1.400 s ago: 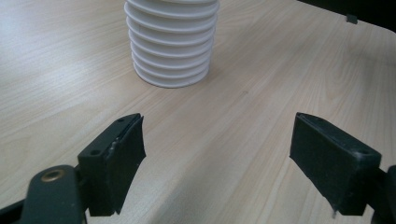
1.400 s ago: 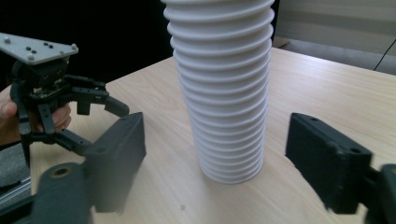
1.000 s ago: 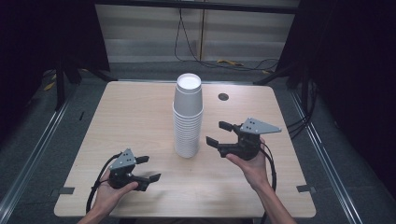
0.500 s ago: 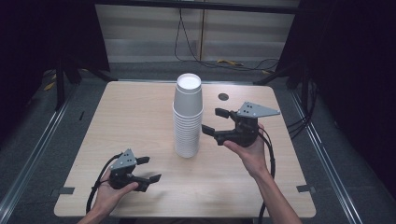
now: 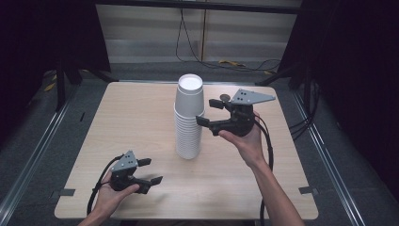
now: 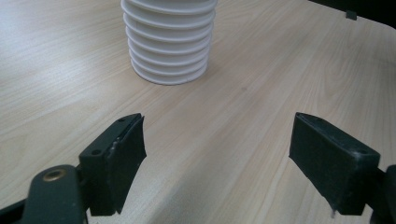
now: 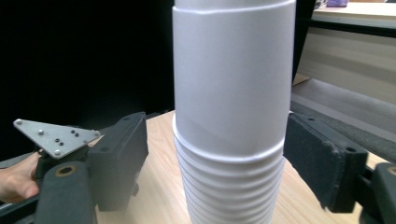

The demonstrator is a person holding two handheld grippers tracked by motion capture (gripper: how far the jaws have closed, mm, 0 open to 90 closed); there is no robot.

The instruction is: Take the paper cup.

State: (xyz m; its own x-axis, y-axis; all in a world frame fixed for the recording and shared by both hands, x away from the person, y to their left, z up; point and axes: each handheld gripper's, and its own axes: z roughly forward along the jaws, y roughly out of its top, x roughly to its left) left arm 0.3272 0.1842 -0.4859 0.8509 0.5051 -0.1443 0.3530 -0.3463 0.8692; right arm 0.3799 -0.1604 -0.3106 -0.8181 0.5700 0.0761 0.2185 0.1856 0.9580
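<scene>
A tall stack of white paper cups (image 5: 189, 122) stands in the middle of the wooden table (image 5: 131, 117). My right gripper (image 5: 207, 112) is raised beside the stack's upper part, open. In the right gripper view its jaws flank the stack (image 7: 231, 116) just below the top cup's rim without touching it. My left gripper (image 5: 149, 171) rests low near the table's front left, open, with nothing between its fingers. The left gripper view looks along that gripper (image 6: 217, 130) toward the base of the stack (image 6: 169, 42), which stands farther off.
A small dark round spot (image 5: 224, 97) sits on the table behind the right gripper. Cables (image 5: 226, 63) lie on the floor beyond the far edge. Dark curtains hang on both sides. The left gripper's grey plate (image 7: 56, 135) is in the right gripper view.
My right gripper has risen and moved in toward the upper part of the cup stack. The left gripper has stayed where it was.
</scene>
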